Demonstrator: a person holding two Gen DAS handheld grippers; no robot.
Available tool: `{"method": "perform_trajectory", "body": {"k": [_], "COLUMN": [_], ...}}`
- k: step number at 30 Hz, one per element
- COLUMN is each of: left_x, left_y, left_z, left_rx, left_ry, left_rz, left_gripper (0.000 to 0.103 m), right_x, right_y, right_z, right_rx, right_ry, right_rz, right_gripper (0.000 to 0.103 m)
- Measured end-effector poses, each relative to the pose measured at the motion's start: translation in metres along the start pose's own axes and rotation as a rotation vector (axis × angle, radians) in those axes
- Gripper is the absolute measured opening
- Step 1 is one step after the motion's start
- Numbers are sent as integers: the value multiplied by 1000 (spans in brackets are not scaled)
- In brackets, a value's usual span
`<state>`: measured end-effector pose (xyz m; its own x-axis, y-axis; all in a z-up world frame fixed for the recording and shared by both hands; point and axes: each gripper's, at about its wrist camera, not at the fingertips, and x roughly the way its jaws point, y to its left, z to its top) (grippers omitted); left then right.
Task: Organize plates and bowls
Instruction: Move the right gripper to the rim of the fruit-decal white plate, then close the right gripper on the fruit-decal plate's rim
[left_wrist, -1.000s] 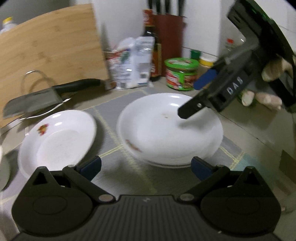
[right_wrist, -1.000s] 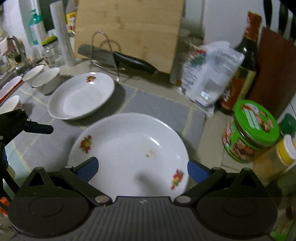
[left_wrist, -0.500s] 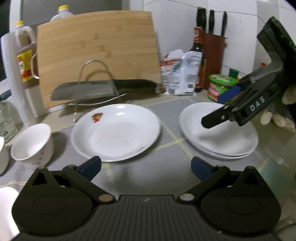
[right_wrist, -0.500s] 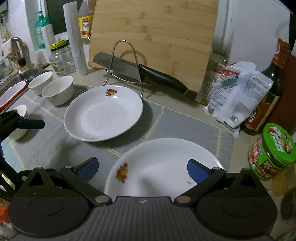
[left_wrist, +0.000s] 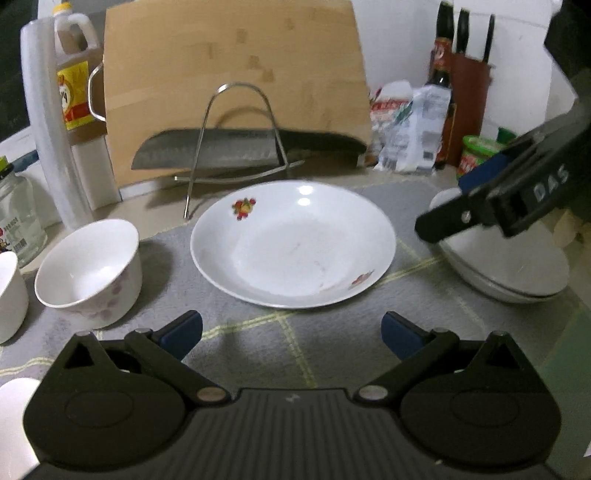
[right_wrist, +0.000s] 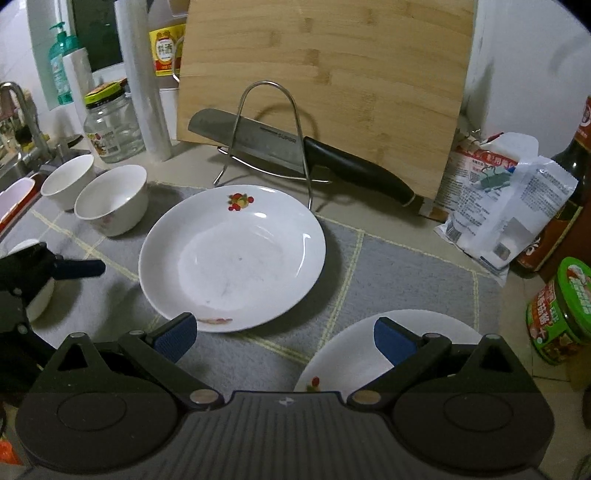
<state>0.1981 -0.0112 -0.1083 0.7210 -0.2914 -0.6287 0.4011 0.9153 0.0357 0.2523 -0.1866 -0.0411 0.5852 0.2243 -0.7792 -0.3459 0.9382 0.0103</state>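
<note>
A white plate with fruit prints (left_wrist: 293, 243) (right_wrist: 232, 254) lies alone on the grey mat, straight ahead of both grippers. A stack of white plates (left_wrist: 506, 262) (right_wrist: 369, 354) sits at the right, under my right gripper. Several white bowls (left_wrist: 90, 271) (right_wrist: 112, 205) stand at the left. My left gripper (left_wrist: 291, 332) is open and empty, just short of the single plate. My right gripper (right_wrist: 282, 336) is open and empty, between the single plate and the stack; it shows in the left wrist view (left_wrist: 491, 201).
A bamboo cutting board (right_wrist: 325, 92) leans at the back behind a wire rack holding a cleaver (right_wrist: 295, 153). Jars, bottles and a roll (right_wrist: 144, 77) stand at the back left; food bags (right_wrist: 495, 195), a sauce bottle and a green-lidded jar (right_wrist: 561, 310) at the right.
Both grippers have swung left, away from the plate stack, and now face the single fruit-print plate. The bowls have come into view at the left.
</note>
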Motion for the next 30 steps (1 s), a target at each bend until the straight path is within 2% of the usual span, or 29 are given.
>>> {"method": "perform_trajectory", "body": {"k": [7,16,30], "left_x": [22,39,44], "left_y": [-1,-1,-2], "left_z": [1,2,3], "left_rx": [-21,-77,-85], "left_ry": [62,125,130], "left_rz": [11,43,61], "left_gripper": [102,102,103], "right_x": [16,48,101], "right_y": [-4,-17,-23], "right_z": [10,31,51], "right_rx": [-11,-37,-47], "right_ry": [32,80,206], "right_rz": [21,96,188], "right_gripper": [103,103,103]}}
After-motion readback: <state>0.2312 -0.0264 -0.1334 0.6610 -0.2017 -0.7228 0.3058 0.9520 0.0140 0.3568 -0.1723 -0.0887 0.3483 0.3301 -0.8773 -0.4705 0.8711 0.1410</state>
